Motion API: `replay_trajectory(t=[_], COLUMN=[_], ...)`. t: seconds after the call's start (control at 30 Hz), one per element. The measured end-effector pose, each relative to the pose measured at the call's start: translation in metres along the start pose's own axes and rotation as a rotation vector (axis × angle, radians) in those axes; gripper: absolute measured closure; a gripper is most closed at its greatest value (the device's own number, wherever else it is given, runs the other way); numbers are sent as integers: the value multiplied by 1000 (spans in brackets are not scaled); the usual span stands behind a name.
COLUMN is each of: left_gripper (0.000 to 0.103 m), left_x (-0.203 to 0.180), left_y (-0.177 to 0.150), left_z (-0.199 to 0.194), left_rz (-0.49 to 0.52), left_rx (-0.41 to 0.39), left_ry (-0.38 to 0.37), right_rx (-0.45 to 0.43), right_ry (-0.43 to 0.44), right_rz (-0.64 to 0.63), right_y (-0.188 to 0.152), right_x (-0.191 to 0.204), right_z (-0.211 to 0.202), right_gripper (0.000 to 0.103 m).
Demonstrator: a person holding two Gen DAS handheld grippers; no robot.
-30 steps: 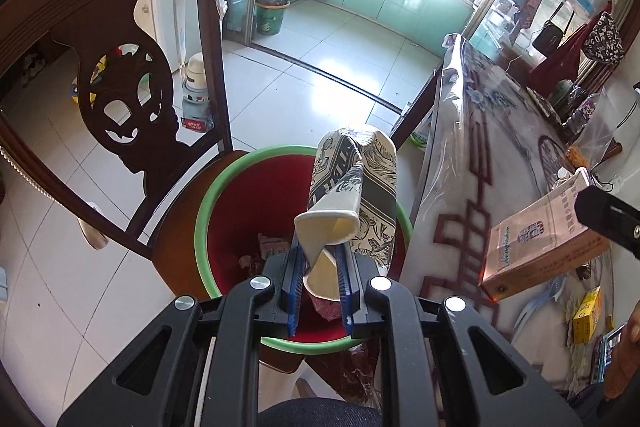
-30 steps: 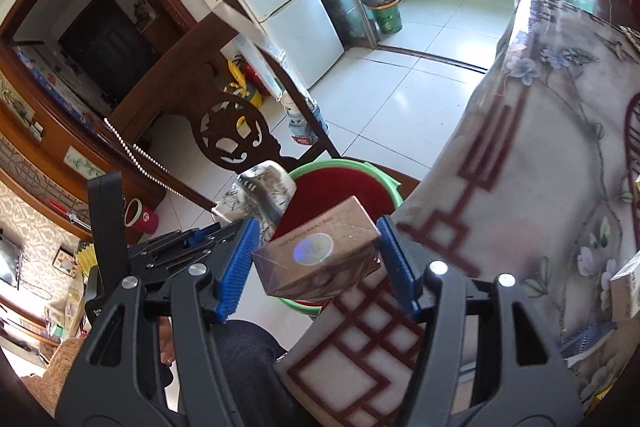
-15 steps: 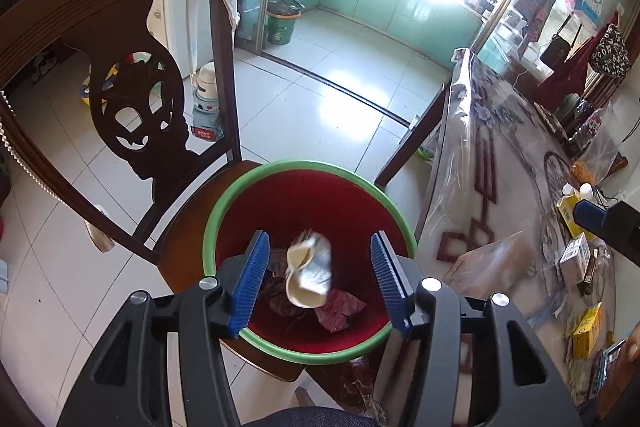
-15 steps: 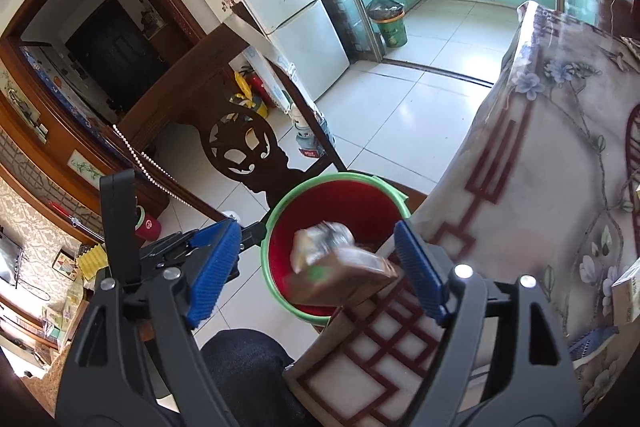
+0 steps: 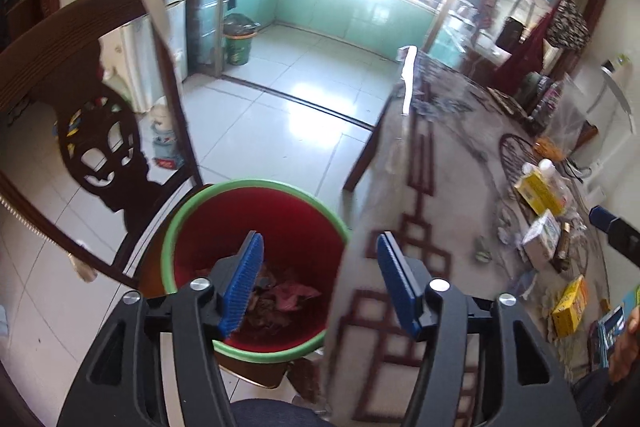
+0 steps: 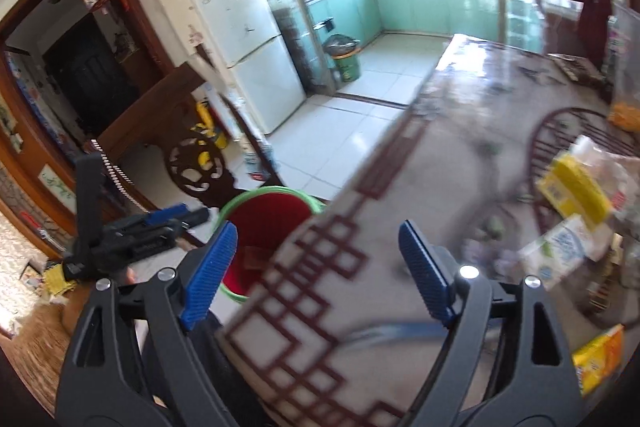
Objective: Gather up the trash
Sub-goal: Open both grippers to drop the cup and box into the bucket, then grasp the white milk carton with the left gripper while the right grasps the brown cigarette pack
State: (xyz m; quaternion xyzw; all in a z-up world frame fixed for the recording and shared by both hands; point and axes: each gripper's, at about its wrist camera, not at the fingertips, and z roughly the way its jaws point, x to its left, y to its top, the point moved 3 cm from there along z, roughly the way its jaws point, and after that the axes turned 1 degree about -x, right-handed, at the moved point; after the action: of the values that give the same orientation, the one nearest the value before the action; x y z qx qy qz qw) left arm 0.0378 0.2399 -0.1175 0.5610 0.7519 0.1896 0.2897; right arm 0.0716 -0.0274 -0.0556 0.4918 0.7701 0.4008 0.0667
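We see the bin [image 5: 256, 223], a round red pail with a green rim, standing upright on a dark wooden chair seat, just beside the table's edge. In the left wrist view it sits at about six o'clock, low in the frame. Inside, at its bottom, lies a heap of trash [image 5: 280, 297]: crumpled pinkish and brownish scraps, too blurred for us to tell piece from piece. In the right wrist view the same bin appears at about seven o'clock from centre, partly hidden behind the table's corner, with a brown box-like piece [image 6: 256, 261] lying low inside it.

Trash on the table: a yellow carton [image 5: 538, 193] at three o'clock, a white carton [image 5: 542, 237] just below it, and a yellow packet [image 5: 570, 301] nearer four o'clock.
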Motion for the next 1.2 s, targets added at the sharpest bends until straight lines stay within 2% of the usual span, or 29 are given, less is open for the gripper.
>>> replay_trajectory(t=[0.1, 0.3, 0.37, 0.5, 0.6, 0.7, 0.83, 0.97, 1.07, 1.1, 1.13, 1.2], left_gripper=[45, 44, 44, 44, 44, 44, 44, 44, 41, 41, 41, 41], left_x=[-30, -92, -112, -151, -191, -226, -279, -325, -357, -366, -374, -387], left_y=[0, -9, -15, -24, -27, -28, -31, -35, -41, -44, -47, -52], left_z=[0, 5, 9, 14, 18, 24, 43, 66, 84, 89, 93, 99], left_rz=[59, 151, 185, 229, 299, 369, 470, 525, 569, 584, 598, 620], left_rx=[0, 39, 53, 83, 92, 103, 133, 167, 196, 204, 213, 227], left_ry=[-42, -124, -138, -176, -201, -215, -225, -246, -254, -250, -244, -239], right_rx=[4, 20, 11, 16, 46, 79, 94, 110, 146, 167, 178, 155], right_ry=[-136, -358, -389, -378, -356, -350, -313, -285, -306, -324, -338, -280], right_rz=[36, 299, 427, 572, 605, 576, 584, 574, 515, 479, 458, 502], right_y=[-20, -63, -75, -86, -87, -83, -83, -82, -81, -81, -81, -81], right_x=[-51, -188, -234, -289, -308, -313, -318, -321, -315, -311, -309, -308], right_z=[-20, -56, -66, -57, -36, -15, -7, -3, 4, 6, 6, 1], right_gripper=[20, 20, 20, 20, 20, 20, 21, 21, 36, 47, 53, 62])
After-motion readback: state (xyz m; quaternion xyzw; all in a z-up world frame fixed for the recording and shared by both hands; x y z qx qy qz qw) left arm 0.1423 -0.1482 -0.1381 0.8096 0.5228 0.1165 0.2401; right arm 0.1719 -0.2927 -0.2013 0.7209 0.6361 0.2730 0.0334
